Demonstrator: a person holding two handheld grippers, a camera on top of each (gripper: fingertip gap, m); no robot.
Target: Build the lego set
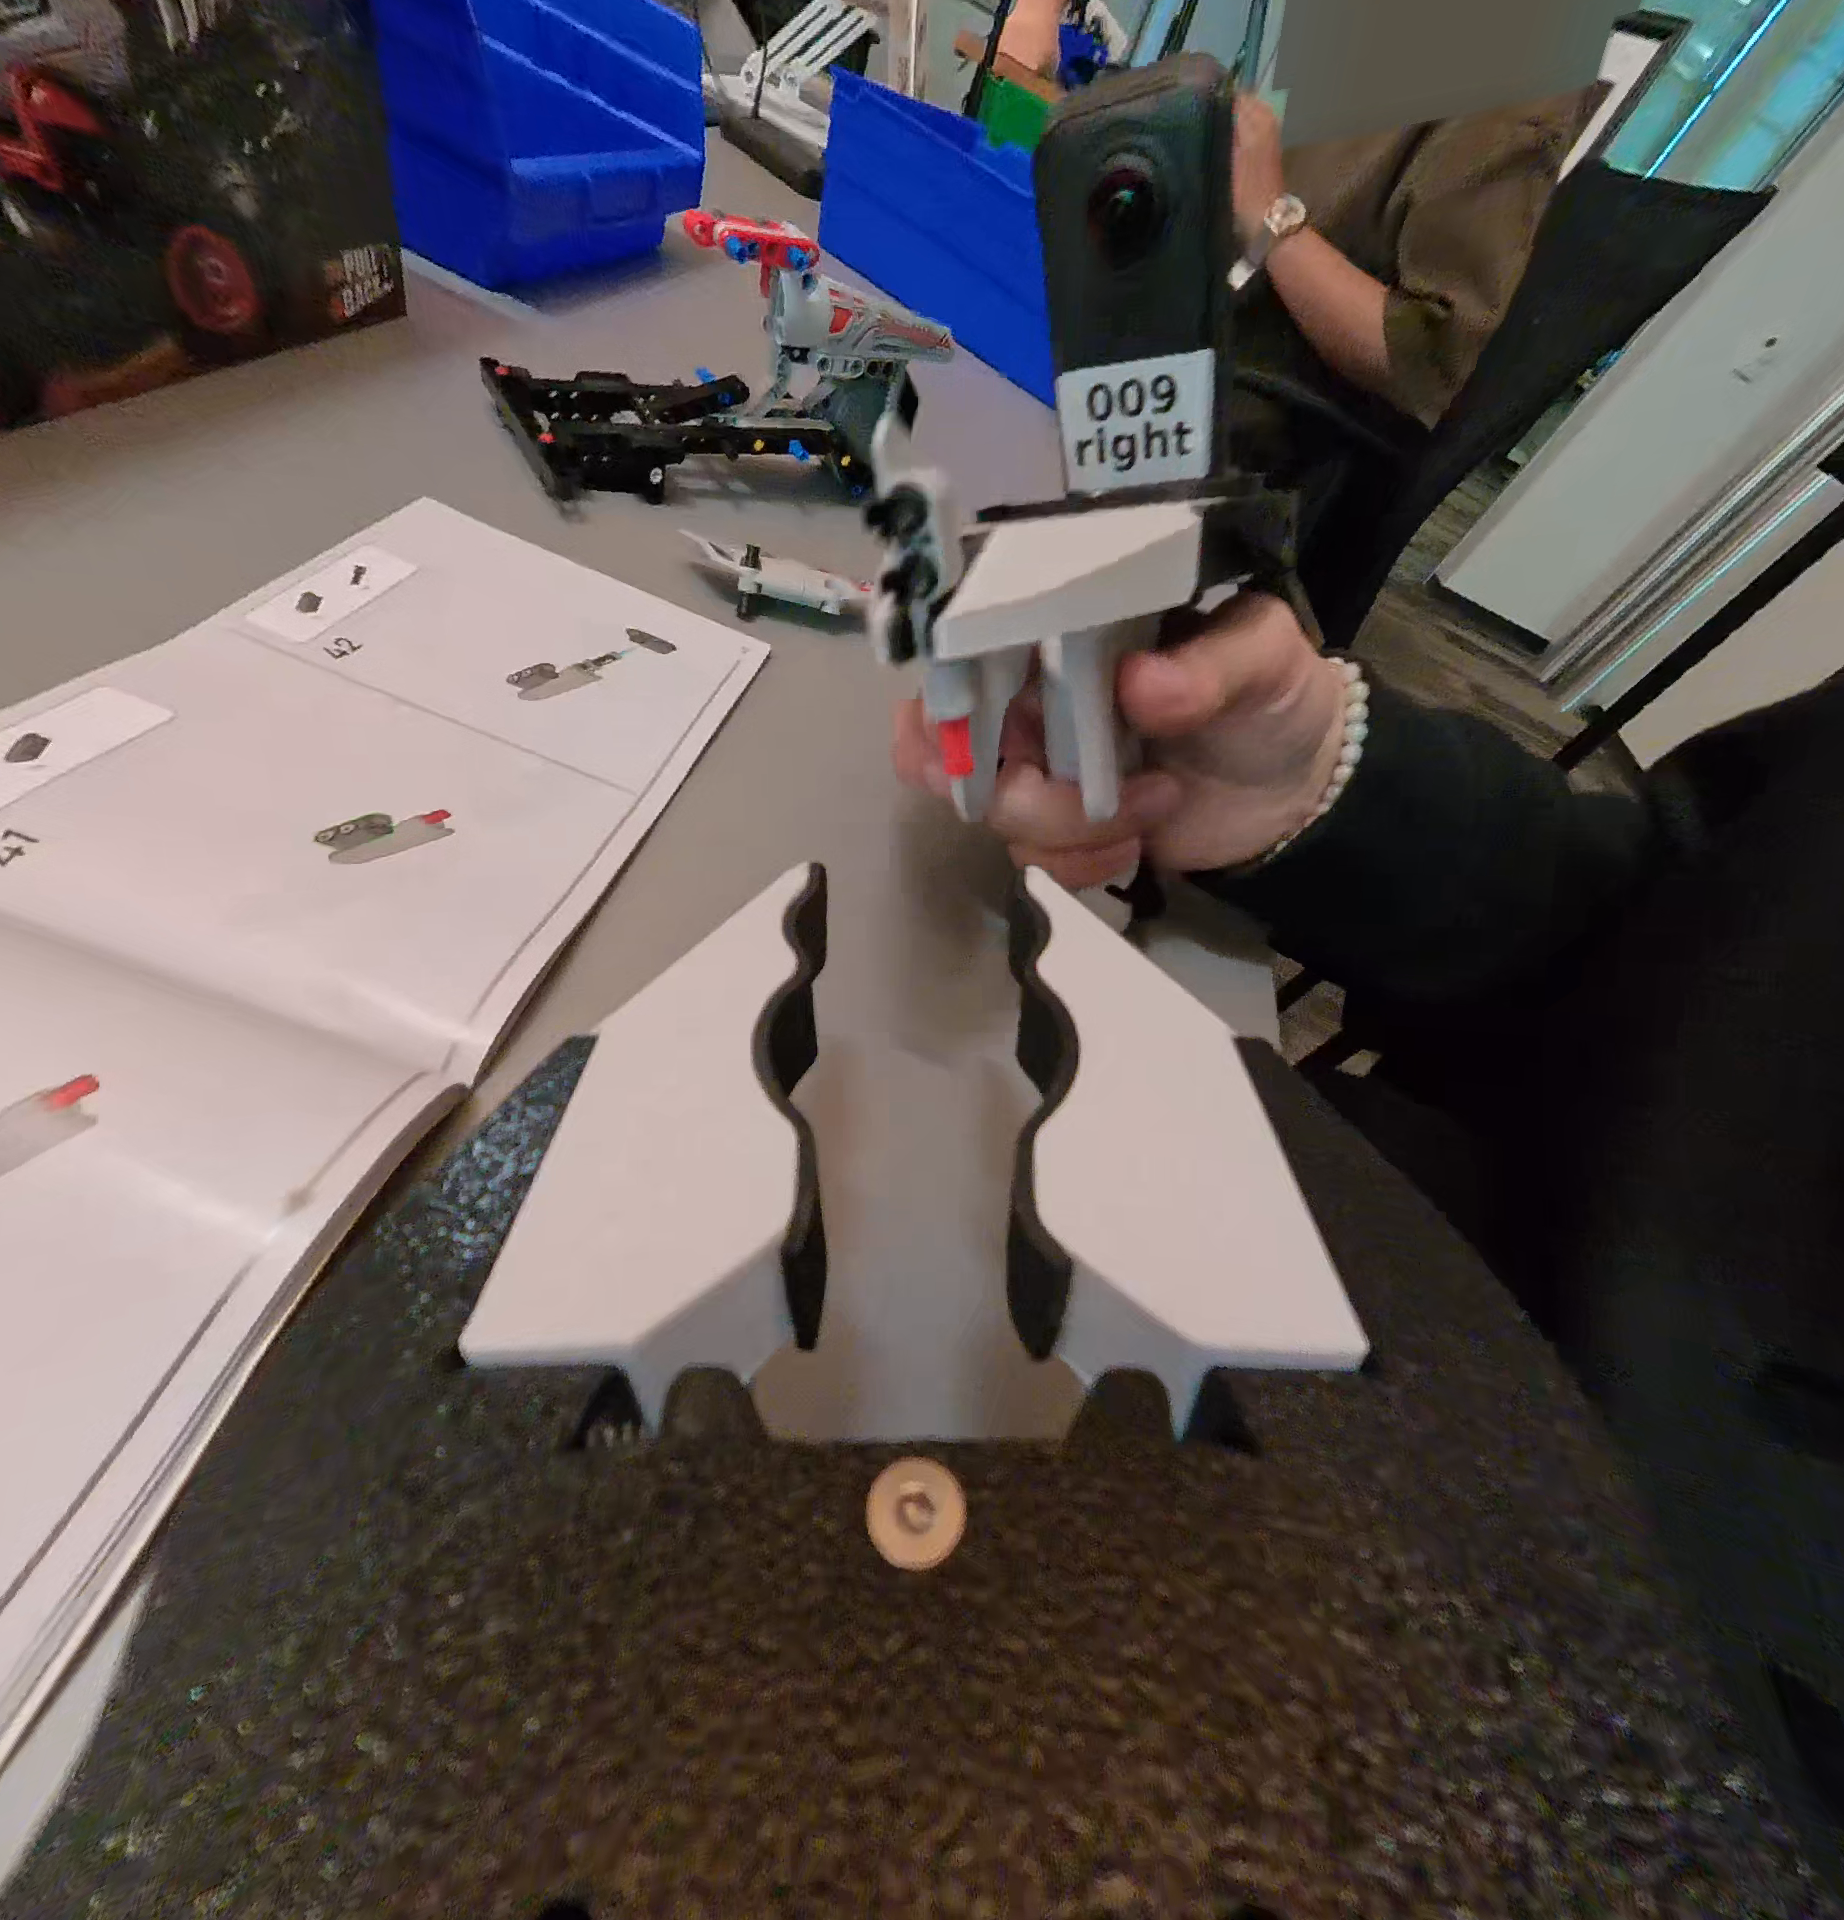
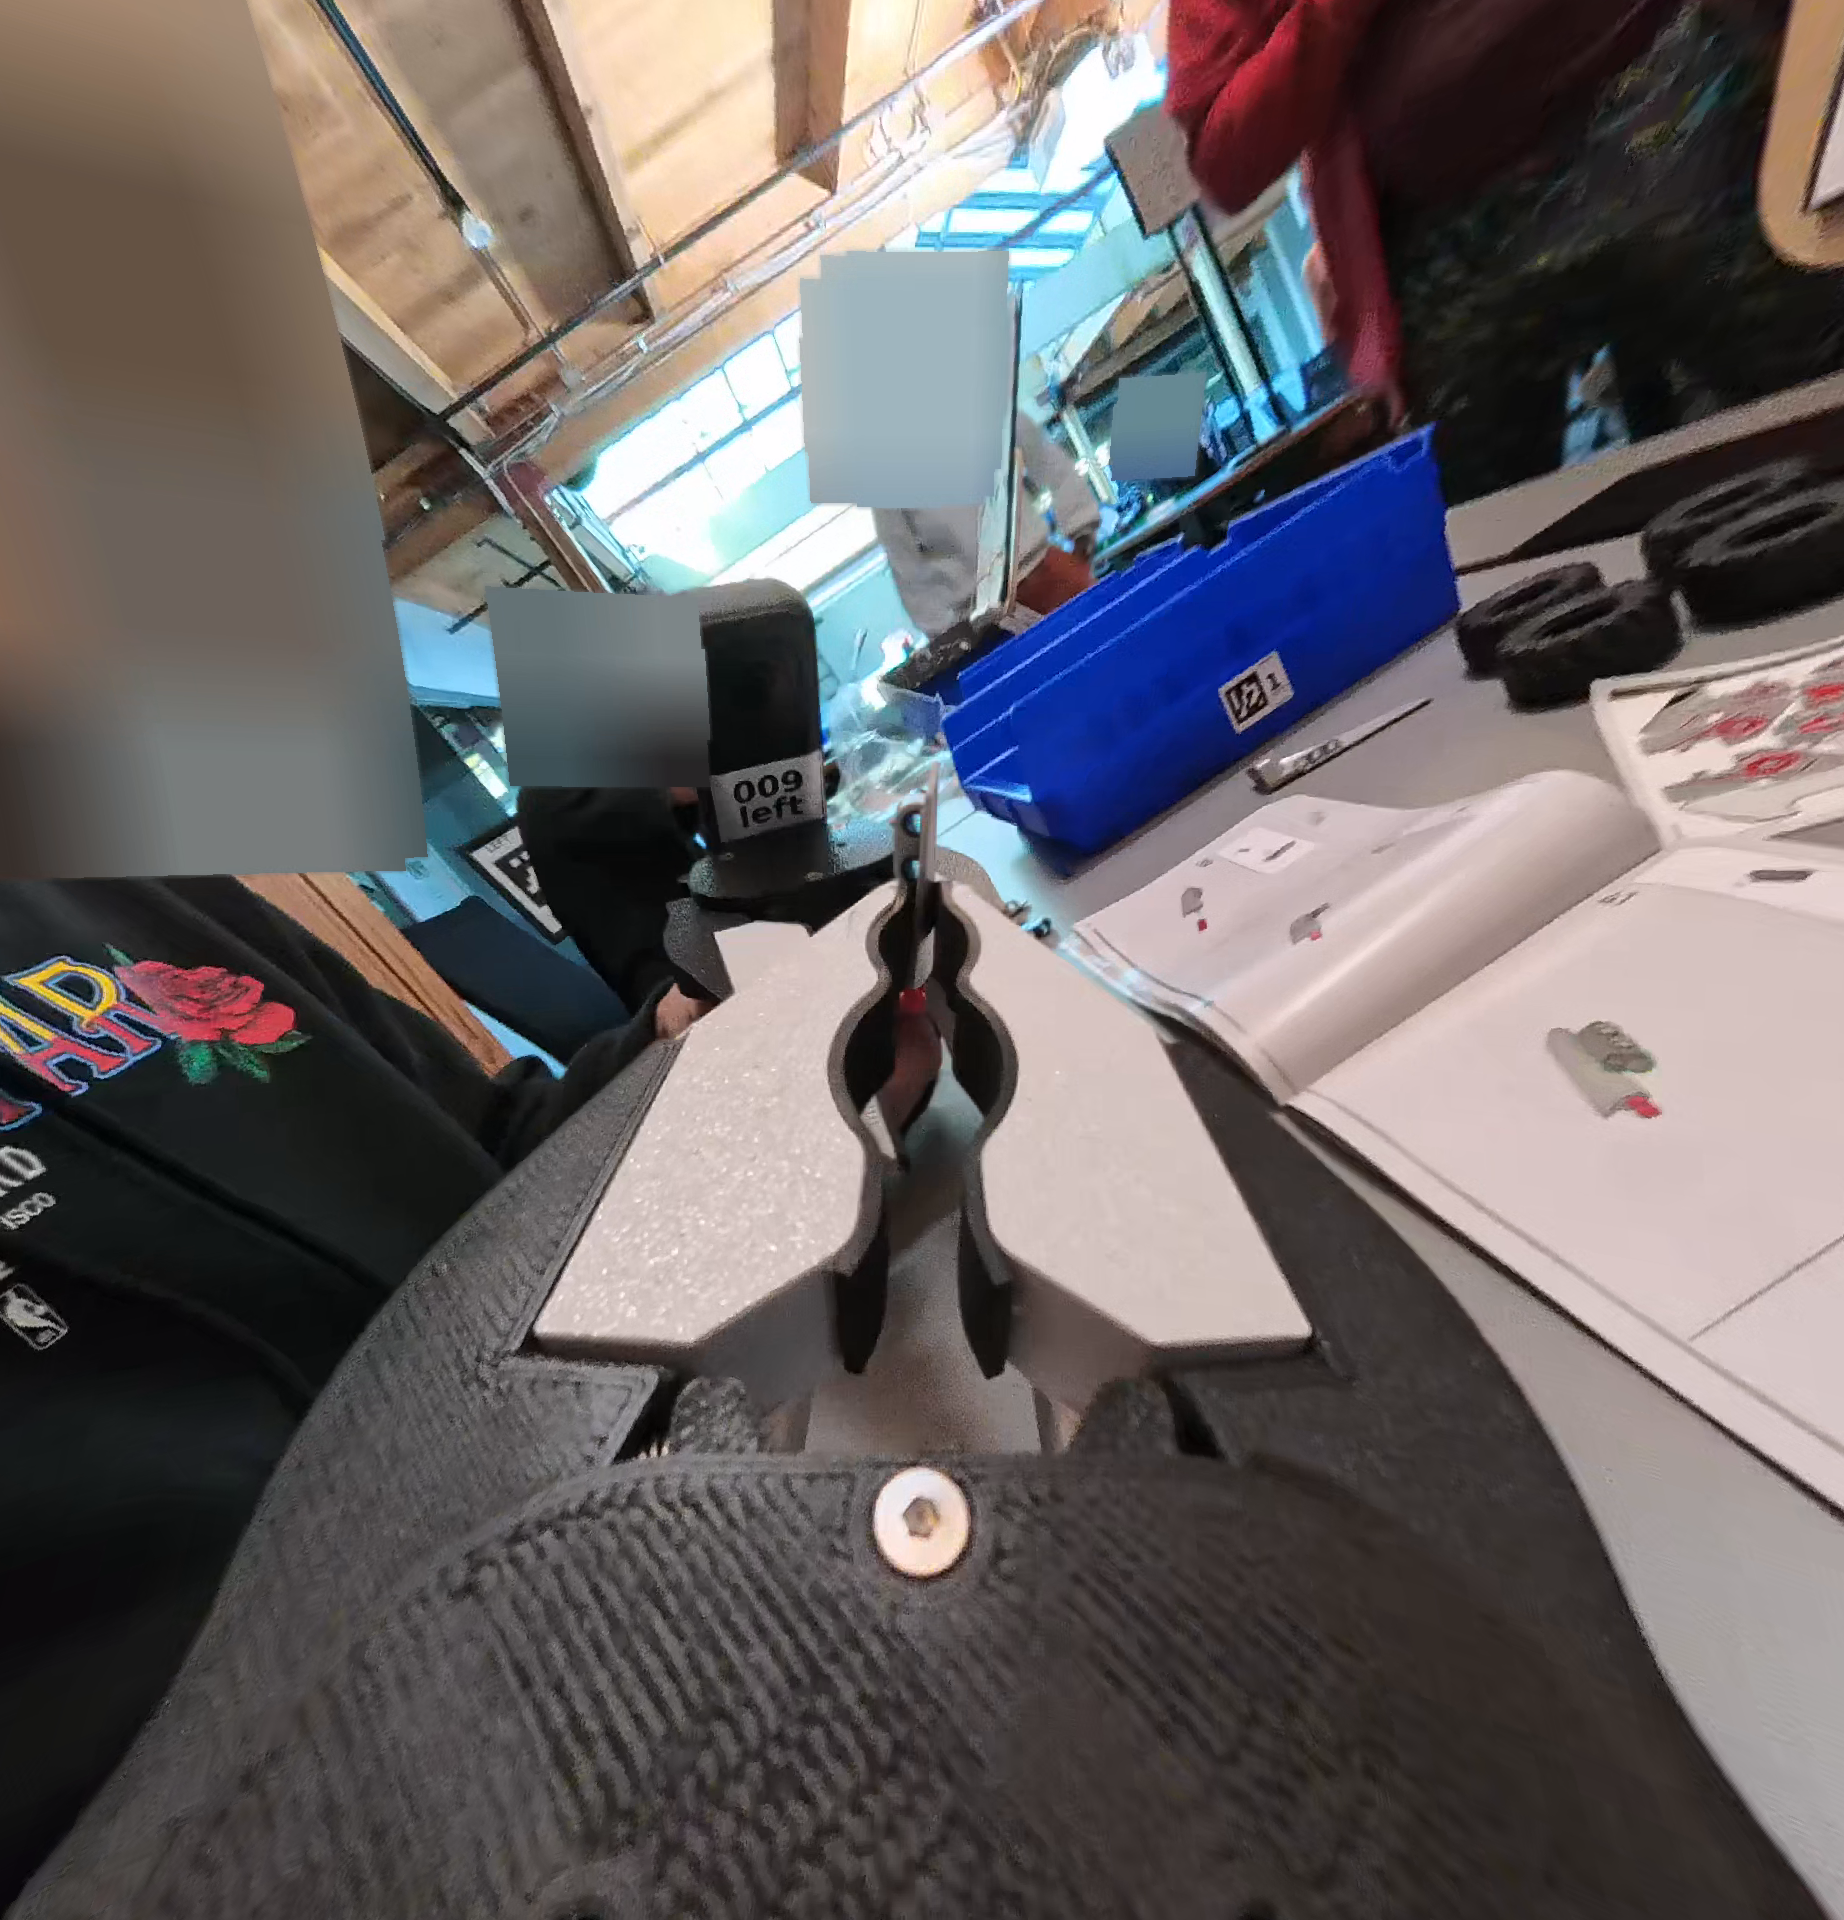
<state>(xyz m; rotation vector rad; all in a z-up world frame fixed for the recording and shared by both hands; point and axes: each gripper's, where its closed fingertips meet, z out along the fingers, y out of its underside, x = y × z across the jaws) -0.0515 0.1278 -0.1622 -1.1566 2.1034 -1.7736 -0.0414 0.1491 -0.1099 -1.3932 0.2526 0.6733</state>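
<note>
Tabletop (image 1: 222, 457): smooth matte grey, pretty cluttered.
Instruction booklet (image 1: 305, 831): glossy white pages, laid open flat on the left.
Left gripper (image 1: 918, 1101): grainy black body, wavy-edged white fingers, jaws spread wide, nothing held between them.
Right gripper (image 2: 923, 940): jaws nearly closed, clamped on the lego piece.
Lego piece (image 1: 913, 561): slim grey beam, black pins, red tip, held up above the tabletop.
</note>
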